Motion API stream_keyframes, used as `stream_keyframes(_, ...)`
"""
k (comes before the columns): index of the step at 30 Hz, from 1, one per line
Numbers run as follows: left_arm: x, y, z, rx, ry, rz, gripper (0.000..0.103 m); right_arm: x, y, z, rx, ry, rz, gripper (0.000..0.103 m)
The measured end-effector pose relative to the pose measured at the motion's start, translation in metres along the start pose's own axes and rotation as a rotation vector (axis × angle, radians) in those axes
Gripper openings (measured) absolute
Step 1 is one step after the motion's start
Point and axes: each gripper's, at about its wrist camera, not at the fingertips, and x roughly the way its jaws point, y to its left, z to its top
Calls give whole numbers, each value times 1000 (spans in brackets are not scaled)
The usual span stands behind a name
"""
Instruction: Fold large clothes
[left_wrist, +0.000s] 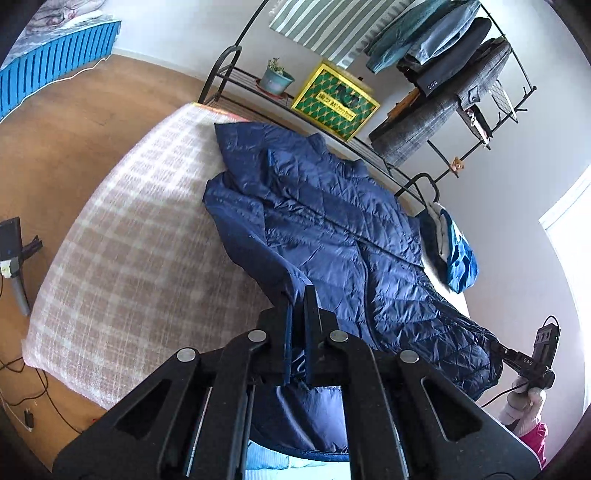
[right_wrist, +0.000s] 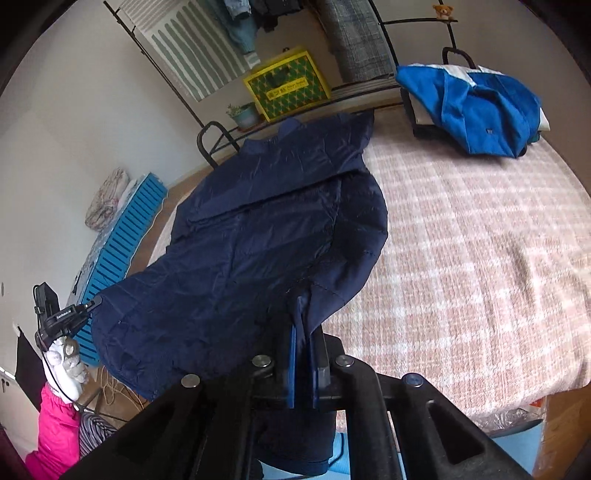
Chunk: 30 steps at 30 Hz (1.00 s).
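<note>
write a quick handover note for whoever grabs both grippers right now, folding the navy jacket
Left gripper: shut on the hem of the navy jacket.
Right gripper: shut on the hem's other corner.
Jacket: front up on the checked bed cover, collar toward the rack, hem end raised at the near edge.
Done: one sleeve appears folded across the chest.
Left: carry the hem up toward the collar, then probably add it to the folded clothes pile at the far corner.

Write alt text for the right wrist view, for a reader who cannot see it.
The right gripper is shut on the hem of a navy quilted jacket spread across a bed with a pink plaid blanket. The left gripper holds the jacket's other corner at far left. A blue garment lies on a pile near the clothes rack.
</note>
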Motion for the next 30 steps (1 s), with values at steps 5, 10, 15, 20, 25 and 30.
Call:
stream_keyframes(5,-10,-23,27,21,-51,-6,2,-21,38,29,-71,-91,-24,3)
stream_keyframes(10,-13,-30,46,-1,-89,5,2,-27,37,39,-42,-117,9,2)
stream_keyframes(15,-8,-31,66,-15,-112,28,2,-22,19,58,23,-135,49,2)
stream_keyframes(20,11,-32,96,-15,-124,35,2,-6,7,88,65,-145,46,2)
stream_keyframes(25,55,-25,132,-18,-88,46,2,21,-2,126,95,-141,30,2)
stream_keyframes(30,115,-13,168,-16,-53,83,2,70,-12,175,107,-116,-8,2)
